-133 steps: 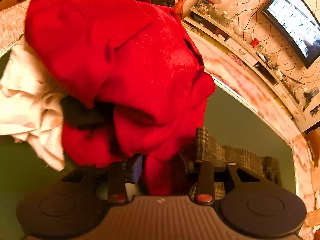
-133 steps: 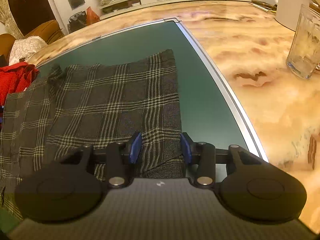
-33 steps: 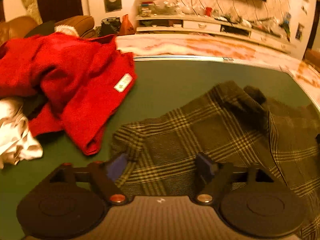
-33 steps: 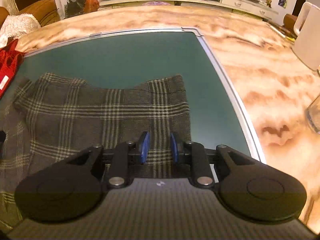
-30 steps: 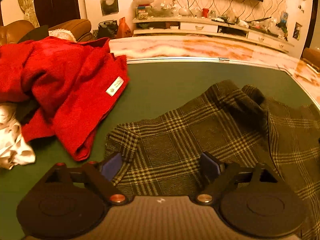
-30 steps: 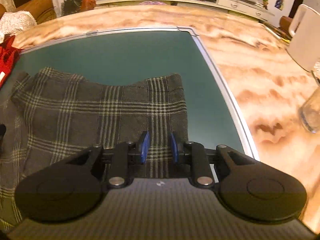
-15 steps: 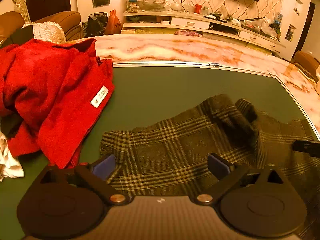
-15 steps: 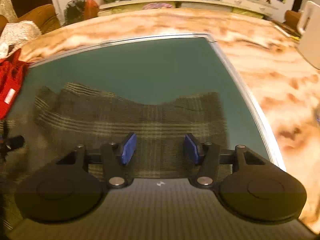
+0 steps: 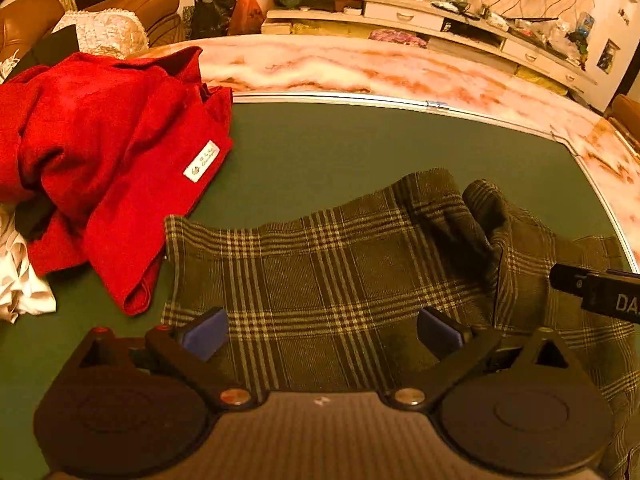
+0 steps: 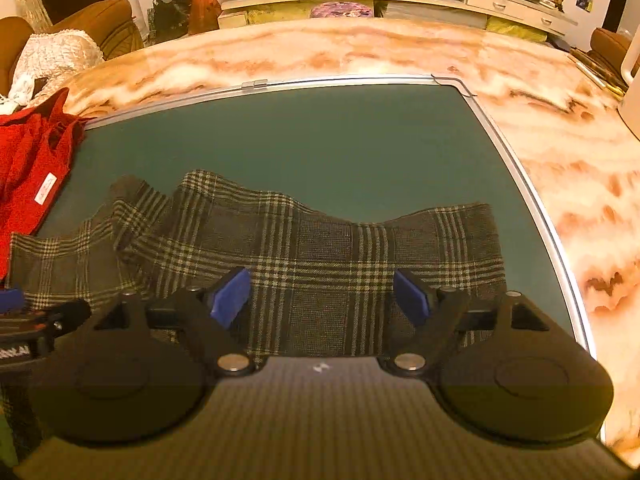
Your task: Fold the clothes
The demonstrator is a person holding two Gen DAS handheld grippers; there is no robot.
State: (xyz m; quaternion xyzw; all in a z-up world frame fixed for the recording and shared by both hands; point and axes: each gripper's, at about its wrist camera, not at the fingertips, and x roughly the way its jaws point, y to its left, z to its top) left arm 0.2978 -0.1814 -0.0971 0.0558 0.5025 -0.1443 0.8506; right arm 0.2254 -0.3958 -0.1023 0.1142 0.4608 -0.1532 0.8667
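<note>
Label (image 9: 202, 161), unreadable, on red garment (image 9: 100, 152)

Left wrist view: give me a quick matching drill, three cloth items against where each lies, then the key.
Items:
1. plaid cloth
2. red garment
3. white cloth

Places:
A. at the far left edge, beside the red pile
B. spread on the green mat, under the open left gripper
C. heaped on the mat's left side, a white label showing

Pairs: 1-B, 2-C, 3-A
</note>
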